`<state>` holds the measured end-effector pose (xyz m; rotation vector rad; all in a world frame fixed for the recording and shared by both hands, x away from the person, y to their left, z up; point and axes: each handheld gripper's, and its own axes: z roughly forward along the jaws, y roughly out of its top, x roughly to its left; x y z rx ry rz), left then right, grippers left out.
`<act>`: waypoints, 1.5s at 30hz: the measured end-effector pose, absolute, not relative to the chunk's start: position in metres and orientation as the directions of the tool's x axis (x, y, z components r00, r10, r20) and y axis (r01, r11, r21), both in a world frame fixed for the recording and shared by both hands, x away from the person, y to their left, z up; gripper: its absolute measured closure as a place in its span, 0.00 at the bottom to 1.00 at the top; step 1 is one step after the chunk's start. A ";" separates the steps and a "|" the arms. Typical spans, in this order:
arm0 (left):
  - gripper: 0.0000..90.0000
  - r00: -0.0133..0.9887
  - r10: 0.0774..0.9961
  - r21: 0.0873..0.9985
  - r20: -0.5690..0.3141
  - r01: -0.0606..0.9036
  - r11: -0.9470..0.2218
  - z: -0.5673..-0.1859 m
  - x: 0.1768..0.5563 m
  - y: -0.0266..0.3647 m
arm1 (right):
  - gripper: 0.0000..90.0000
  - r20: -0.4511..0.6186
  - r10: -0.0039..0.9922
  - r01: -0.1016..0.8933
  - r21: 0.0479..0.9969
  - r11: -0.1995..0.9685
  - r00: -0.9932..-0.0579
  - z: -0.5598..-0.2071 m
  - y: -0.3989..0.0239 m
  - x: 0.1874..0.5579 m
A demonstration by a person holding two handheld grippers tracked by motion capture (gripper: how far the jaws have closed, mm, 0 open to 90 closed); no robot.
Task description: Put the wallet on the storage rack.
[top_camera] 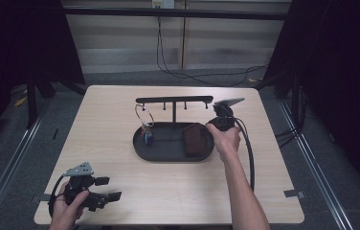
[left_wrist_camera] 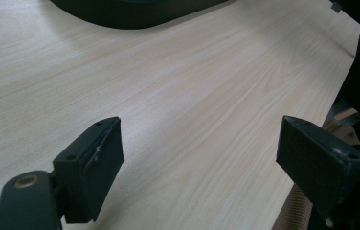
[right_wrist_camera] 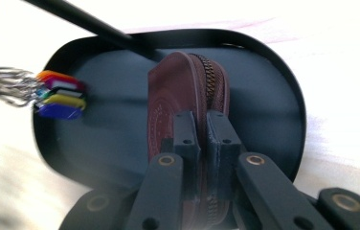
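From the high view, your right gripper has the brown zip pouch over the black tray, at its right end; your left gripper idles near the table's front edge. The left gripper view shows its 2 jaws wide apart, nothing between. The right gripper view shows the jaws clamped on the pouch; I judge only letting go is left.

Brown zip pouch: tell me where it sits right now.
In the high view the brown zip pouch lies at the right end of the black oval tray, clamped by the right gripper, opposite the coloured key tags.
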<state>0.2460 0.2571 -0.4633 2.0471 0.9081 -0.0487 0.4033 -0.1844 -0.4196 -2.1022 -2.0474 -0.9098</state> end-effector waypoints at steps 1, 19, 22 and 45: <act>0.18 0.732 0.584 0.702 -0.351 0.618 -0.353 -0.463 0.246 0.257 | 0.93 0.446 0.893 0.929 0.354 -0.113 -0.062 -0.423 -0.185 0.404; 0.18 0.735 0.582 0.705 -0.348 0.614 -0.354 -0.463 0.246 0.258 | 0.85 0.357 0.933 0.926 0.364 -0.098 -0.042 -0.441 -0.191 0.405; 0.18 0.734 0.582 0.702 -0.350 0.617 -0.356 -0.463 0.246 0.258 | 0.80 0.344 0.938 0.921 0.380 -0.088 -0.052 -0.441 -0.194 0.403; 0.18 0.725 0.590 0.703 -0.354 0.623 -0.344 -0.464 0.247 0.259 | 0.36 0.382 0.903 0.853 0.521 -0.035 -0.196 -0.426 -0.218 0.365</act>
